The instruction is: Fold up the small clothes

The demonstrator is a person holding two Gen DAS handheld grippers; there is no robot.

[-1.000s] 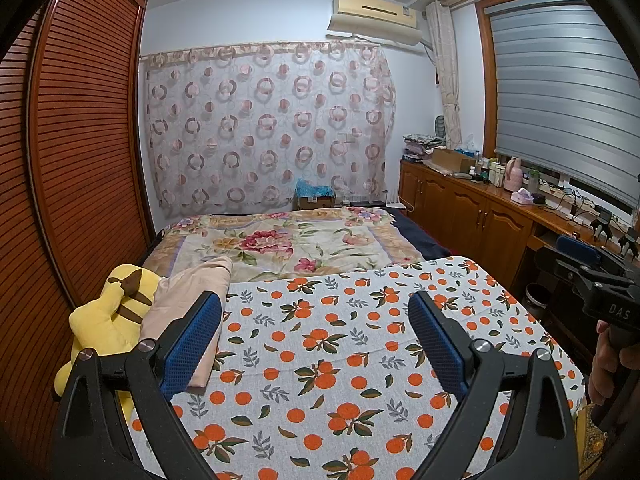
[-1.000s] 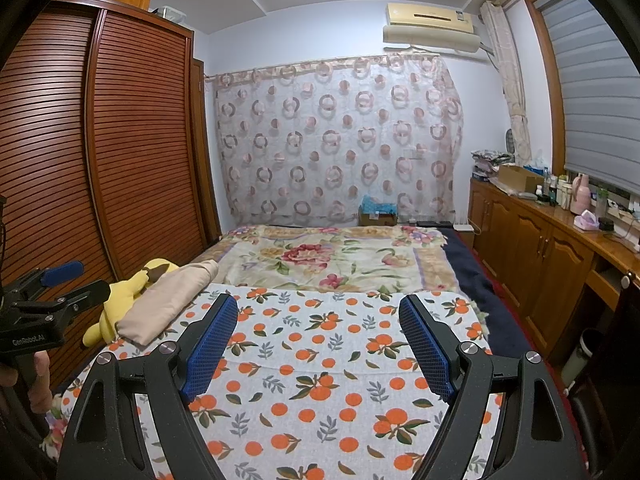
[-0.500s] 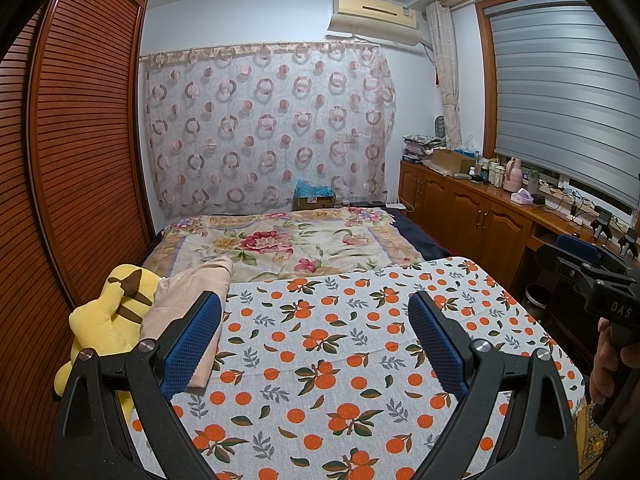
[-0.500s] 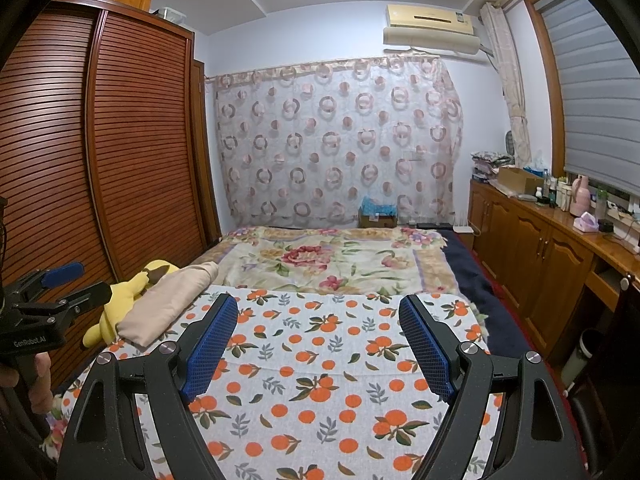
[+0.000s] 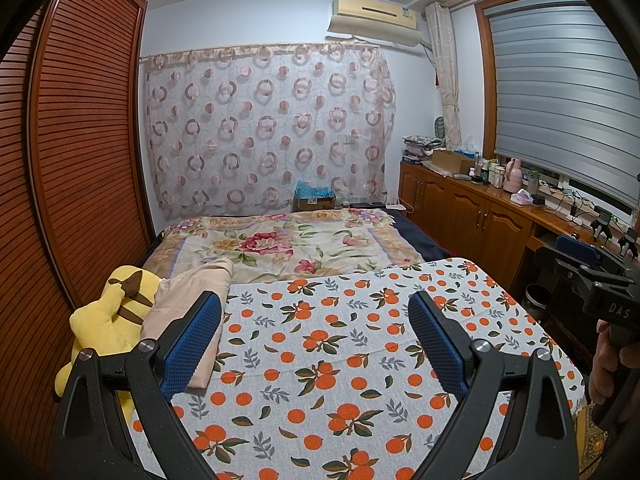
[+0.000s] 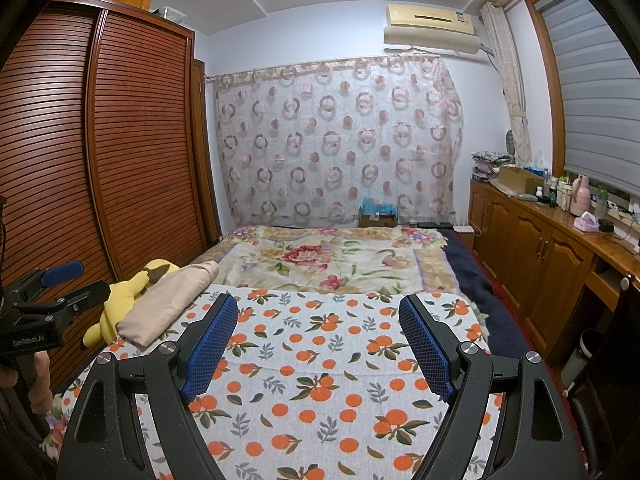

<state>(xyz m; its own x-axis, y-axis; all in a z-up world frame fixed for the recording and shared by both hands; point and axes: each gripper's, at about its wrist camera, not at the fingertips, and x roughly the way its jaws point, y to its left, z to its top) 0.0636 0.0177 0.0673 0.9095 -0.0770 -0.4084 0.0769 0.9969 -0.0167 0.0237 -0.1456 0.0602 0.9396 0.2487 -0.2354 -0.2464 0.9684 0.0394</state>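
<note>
A beige folded garment (image 5: pixel 188 292) (image 6: pixel 168 300) lies at the left edge of the orange-print cloth (image 5: pixel 340 344) (image 6: pixel 320 360) that covers the near part of the bed. My left gripper (image 5: pixel 314 312) hovers over that cloth, open, with nothing between its blue pads; the garment shows just behind its left finger. My right gripper (image 6: pixel 318 316) hangs open over the same cloth, the garment off to its left. Each gripper appears in the other's view, the right gripper (image 5: pixel 592 268) at the right edge and the left gripper (image 6: pixel 60 280) at the left edge, each held by a hand.
A yellow plush toy (image 5: pixel 108 316) (image 6: pixel 124 296) rests against the garment beside the slatted wardrobe (image 5: pixel 80 160). A floral blanket (image 5: pixel 288 244) covers the far half of the bed. Wooden cabinets (image 6: pixel 536 256) with bottles and boxes run along the right wall, with a bin (image 6: pixel 580 356) below.
</note>
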